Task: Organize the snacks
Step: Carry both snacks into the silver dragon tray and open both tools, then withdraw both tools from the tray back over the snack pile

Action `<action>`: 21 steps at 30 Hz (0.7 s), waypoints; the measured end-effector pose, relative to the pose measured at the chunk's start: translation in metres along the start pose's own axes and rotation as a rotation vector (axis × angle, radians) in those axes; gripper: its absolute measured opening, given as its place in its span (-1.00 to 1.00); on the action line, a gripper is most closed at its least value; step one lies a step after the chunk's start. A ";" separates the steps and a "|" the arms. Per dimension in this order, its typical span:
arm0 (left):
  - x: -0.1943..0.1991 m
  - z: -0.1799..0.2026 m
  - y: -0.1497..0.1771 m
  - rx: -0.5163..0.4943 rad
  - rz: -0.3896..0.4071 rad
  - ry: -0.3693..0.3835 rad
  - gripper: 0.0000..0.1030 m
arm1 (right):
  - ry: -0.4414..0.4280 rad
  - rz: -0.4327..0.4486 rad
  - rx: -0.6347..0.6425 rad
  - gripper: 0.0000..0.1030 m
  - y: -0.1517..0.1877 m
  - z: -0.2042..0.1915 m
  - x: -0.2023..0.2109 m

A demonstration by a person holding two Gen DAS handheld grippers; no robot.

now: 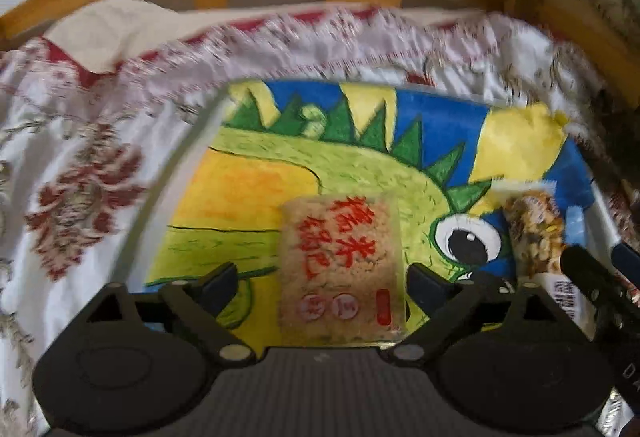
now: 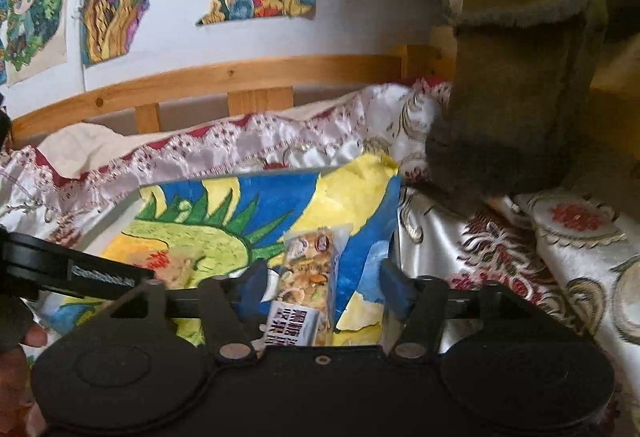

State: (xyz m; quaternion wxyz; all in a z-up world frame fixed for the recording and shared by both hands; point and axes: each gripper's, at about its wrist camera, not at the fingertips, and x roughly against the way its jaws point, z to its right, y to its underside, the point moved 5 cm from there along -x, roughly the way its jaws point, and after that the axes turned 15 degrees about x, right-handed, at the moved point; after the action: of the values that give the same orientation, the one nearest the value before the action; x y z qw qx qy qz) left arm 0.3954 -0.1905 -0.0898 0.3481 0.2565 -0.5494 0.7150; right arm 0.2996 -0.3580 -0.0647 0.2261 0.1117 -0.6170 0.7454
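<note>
Between the spread fingers of my left hand-held gripper [image 1: 322, 283], left wrist view: a rice-cracker packet [image 1: 340, 269] with red characters, flat on the dinosaur painting [image 1: 256, 173], touching neither pad. A nut bar [image 1: 534, 233] lies just right of the packet. Floral bedspread [image 1: 80, 141] surrounds the painting.

Right wrist view: my right hand-held gripper [image 2: 320, 287] stands apart around the nut bar [image 2: 310, 277], pads clear of it. Same painting [image 2: 192, 233] underneath; olive coat [image 2: 520, 77] beyond its right edge.

A bed [image 2: 500, 257] is covered by a floral satin spread [image 1: 88, 141]. A dinosaur painting [image 1: 280, 165] is laid on it; a pillow [image 2: 76, 153] is seen at ten o'clock.
</note>
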 end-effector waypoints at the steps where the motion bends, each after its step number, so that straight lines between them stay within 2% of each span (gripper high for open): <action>1: 0.013 -0.005 -0.001 0.011 0.033 0.002 0.92 | 0.001 0.011 -0.004 0.51 -0.002 -0.001 0.008; 4: 0.051 -0.018 0.000 0.054 0.117 0.014 0.99 | 0.000 0.054 -0.021 0.70 -0.008 -0.004 0.040; 6: 0.080 -0.028 0.003 0.070 0.174 0.027 0.99 | -0.002 0.089 -0.022 0.90 -0.013 -0.009 0.062; 9: 0.117 -0.040 0.008 0.081 0.240 0.027 0.99 | -0.012 0.147 0.004 0.99 -0.019 -0.018 0.098; 15: 0.186 -0.070 0.034 0.073 0.307 0.012 0.99 | -0.002 0.215 0.018 0.99 -0.016 -0.027 0.173; 21: 0.248 -0.094 0.069 0.015 0.352 -0.031 0.99 | -0.005 0.223 0.003 0.99 -0.003 -0.039 0.234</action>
State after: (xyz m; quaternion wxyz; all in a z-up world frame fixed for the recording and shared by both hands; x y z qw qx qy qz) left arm 0.1879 -0.0566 0.0290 0.2069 0.1698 -0.5856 0.7651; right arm 0.1010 -0.2731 0.0337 0.1401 0.0448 -0.6253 0.7664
